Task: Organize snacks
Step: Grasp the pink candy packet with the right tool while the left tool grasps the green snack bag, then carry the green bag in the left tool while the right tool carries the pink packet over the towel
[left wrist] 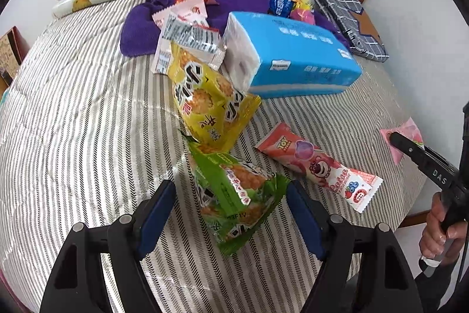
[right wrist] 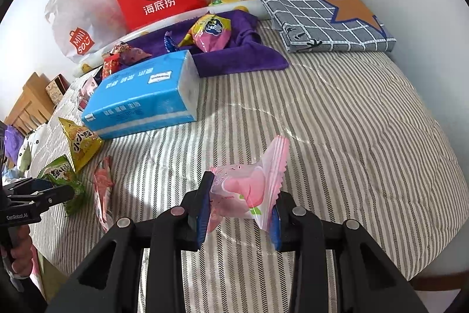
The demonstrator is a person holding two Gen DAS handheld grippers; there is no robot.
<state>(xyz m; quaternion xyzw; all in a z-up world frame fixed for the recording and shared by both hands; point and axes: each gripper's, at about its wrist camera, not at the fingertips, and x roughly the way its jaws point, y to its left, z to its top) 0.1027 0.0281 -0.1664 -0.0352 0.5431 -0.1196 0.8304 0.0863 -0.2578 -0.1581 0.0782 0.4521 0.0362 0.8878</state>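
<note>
I am working over a striped bed cover (left wrist: pixel 73 113), with a blue tissue pack (left wrist: pixel 293 55) lying well ahead of my left gripper (left wrist: pixel 231 213). A yellow packet (left wrist: pixel 211 101) is lying between that pack and the tool. The green snack packet (left wrist: pixel 234 195) is sitting between the left gripper's spread pads, which are standing clear of its sides; its long axis is running away from the tool, so the pads are facing its long edges. My right gripper (right wrist: pixel 239 210) is pinching a small pink sweet (right wrist: pixel 246 187), lifted off the cover.
</note>
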